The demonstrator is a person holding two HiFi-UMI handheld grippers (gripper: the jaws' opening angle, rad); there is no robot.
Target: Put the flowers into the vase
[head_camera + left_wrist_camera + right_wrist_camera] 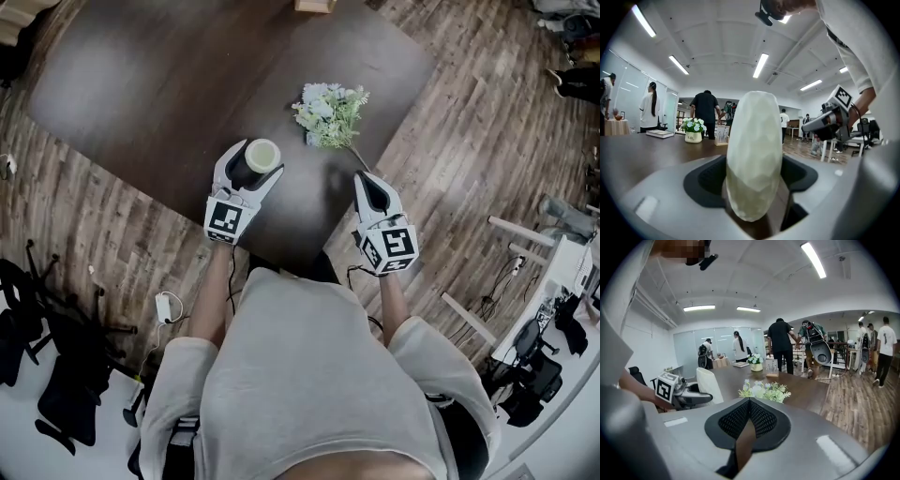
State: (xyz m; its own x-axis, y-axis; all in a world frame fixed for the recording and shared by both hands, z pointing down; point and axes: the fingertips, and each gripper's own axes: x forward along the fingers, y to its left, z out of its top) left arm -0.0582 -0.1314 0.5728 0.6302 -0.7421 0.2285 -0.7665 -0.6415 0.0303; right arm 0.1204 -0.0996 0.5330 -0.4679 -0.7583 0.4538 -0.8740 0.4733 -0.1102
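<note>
- Head view: the vase (263, 155) is standing upright on the dark table (141, 84), not far from its near corner. The left gripper (253, 162) is reaching round it from the person's side, one finger on each flank. The flowers (330, 112) are lying on their side near the table's right edge, apart from the vase. Their stem is pointing toward the right gripper (362, 178), which is hovering by the stem's end. Only this view is giving the whole layout from above, with the wooden floor (469, 141) around the table.
- Left gripper view: the vase (753, 154) is filling the middle, and the fingers (705, 180) are standing wide, pinching it between the dark pads. This view is missing the flowers. It is showing the right gripper (815, 124) off to the right, and a small potted plant (693, 131) with a card (722, 135) toward the table's far end.
- Right gripper view: the fingers (761, 420) are pressing together, holding nothing. Just beyond them the flowers (764, 391) are lying on the table. To the left the vase (710, 385) is sitting in the left gripper (701, 398). People (780, 345) are standing beyond the table's far end.
</note>
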